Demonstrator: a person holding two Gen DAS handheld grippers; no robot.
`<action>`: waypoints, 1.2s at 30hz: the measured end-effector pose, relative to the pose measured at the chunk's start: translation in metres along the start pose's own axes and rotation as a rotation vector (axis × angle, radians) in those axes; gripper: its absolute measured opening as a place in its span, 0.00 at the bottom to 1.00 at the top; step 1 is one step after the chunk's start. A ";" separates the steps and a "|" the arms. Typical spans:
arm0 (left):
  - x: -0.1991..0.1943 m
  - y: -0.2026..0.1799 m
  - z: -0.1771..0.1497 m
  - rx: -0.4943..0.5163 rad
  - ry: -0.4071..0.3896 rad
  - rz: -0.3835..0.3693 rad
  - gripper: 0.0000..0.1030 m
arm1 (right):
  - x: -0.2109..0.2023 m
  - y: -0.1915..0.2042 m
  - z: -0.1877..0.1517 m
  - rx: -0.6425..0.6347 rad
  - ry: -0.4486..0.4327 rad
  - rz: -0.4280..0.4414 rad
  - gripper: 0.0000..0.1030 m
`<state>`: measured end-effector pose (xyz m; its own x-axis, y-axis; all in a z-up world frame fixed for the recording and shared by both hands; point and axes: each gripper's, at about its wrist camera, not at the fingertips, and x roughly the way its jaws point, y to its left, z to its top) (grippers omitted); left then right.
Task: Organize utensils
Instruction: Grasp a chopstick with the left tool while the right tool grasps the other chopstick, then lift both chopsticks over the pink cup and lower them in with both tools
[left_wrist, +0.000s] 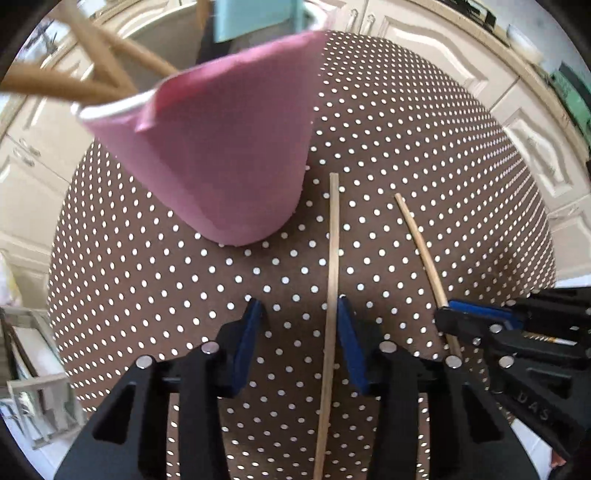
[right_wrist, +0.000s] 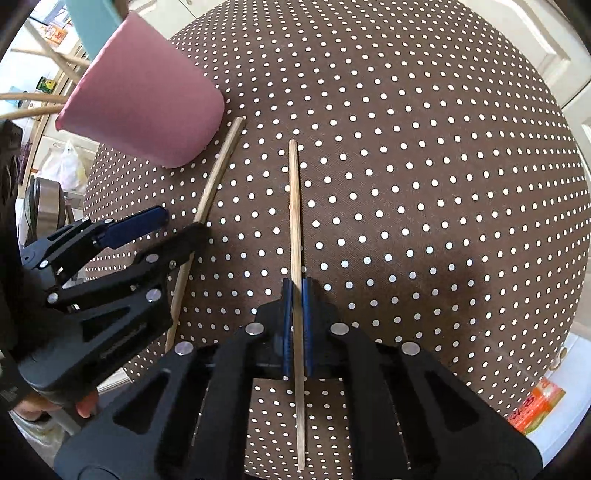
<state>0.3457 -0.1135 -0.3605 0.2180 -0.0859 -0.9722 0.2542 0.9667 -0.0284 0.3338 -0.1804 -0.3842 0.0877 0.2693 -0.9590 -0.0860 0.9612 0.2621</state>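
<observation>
obstacle: pink cup (right_wrist: 144, 96) far-left | free: dotted tablecloth (right_wrist: 424, 184) bare to the right

Both grippers are showing matte black angular frames with triangular cutouts and round silver bolt heads. Left gripper (left_wrist: 295, 325) is wearing dark blue finger pads; right gripper (right_wrist: 296, 321) is carrying the same. Embossed lettering is showing at lower right of the left wrist view.

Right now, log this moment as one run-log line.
right tool: shut on thin wooden chopstick | left tool: open around second wooden chopstick | pink paper cup: upright on dotted tablecloth
</observation>
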 end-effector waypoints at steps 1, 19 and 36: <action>0.000 -0.003 0.000 0.013 -0.002 0.016 0.40 | -0.001 -0.001 0.004 0.003 0.007 -0.001 0.06; -0.043 -0.021 -0.013 -0.009 -0.145 -0.165 0.05 | -0.045 -0.007 0.006 -0.020 -0.103 0.045 0.05; -0.176 0.037 -0.054 -0.062 -0.646 -0.226 0.05 | -0.187 -0.001 0.011 -0.103 -0.395 0.156 0.05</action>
<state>0.2656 -0.0500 -0.2033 0.6887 -0.3953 -0.6079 0.3094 0.9184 -0.2467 0.3280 -0.2314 -0.2038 0.4365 0.4324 -0.7890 -0.2255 0.9015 0.3694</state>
